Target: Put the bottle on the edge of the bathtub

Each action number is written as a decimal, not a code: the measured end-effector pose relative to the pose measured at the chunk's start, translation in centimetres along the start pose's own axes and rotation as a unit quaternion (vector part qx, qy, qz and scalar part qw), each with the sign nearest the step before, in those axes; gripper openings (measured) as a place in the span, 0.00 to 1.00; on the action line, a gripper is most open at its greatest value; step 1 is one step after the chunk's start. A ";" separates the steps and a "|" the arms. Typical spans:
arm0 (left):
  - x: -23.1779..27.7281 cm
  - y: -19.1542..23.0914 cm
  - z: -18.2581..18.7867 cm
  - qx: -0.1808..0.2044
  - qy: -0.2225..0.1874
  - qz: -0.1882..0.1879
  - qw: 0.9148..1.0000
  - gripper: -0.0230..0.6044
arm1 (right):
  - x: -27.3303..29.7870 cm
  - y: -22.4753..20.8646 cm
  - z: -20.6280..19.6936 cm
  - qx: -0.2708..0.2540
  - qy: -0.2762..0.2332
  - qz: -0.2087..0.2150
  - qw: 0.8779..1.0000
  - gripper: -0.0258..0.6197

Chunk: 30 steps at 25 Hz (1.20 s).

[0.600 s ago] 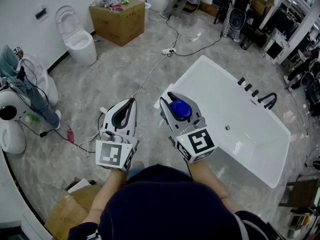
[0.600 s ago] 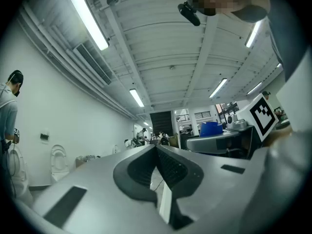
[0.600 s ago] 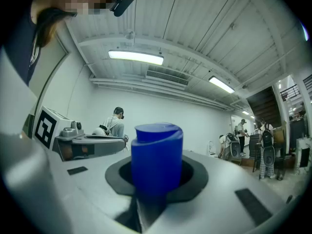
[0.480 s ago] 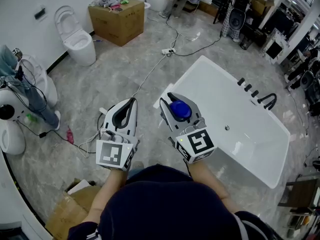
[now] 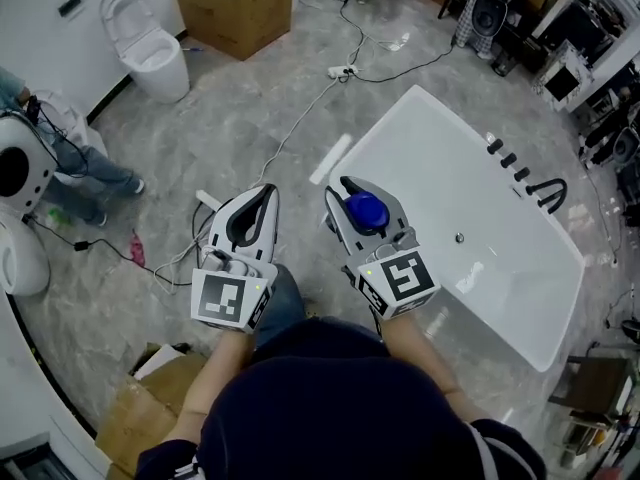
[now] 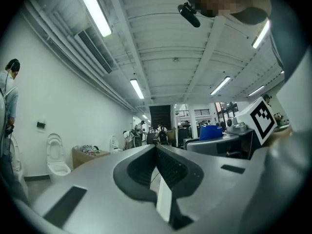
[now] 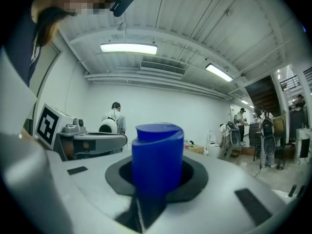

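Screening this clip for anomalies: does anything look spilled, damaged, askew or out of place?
Nothing spilled or damaged. The blue-capped bottle is held cap-up in the right gripper. Only a white strip lying loose on the floor by the bathtub corner and a cable trailing past it look untidy.

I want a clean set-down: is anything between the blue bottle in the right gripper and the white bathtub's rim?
Nothing visible does. The right gripper holds the blue plastic bottle right by the bare rim of the white bathtub; the black taps sit on the far side, well away.
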<state>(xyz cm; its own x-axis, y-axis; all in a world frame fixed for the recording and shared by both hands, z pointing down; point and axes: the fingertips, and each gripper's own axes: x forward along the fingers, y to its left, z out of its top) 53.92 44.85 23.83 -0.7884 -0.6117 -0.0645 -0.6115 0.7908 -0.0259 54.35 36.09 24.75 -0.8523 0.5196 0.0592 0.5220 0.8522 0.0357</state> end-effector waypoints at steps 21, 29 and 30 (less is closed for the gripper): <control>28.7 23.0 -1.9 0.001 -0.042 -0.128 0.991 0.07 | 30.8 -18.3 0.1 -0.013 -0.005 -0.123 0.992 0.21; 34.4 25.1 -4.3 -0.026 -0.027 -0.157 0.987 0.07 | 33.0 -22.5 -0.7 -0.008 0.018 -0.167 0.986 0.21; 35.0 25.1 -4.6 -0.030 -0.025 -0.160 0.986 0.07 | 33.1 -23.2 -0.9 -0.005 0.018 -0.173 0.985 0.21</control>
<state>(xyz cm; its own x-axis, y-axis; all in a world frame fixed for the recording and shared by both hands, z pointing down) 10.68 43.18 25.57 -0.5505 -0.8273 -0.1117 -0.8329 0.5534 0.0064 14.07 33.45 26.78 -0.9778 0.1949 0.0773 0.2003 0.9772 0.0697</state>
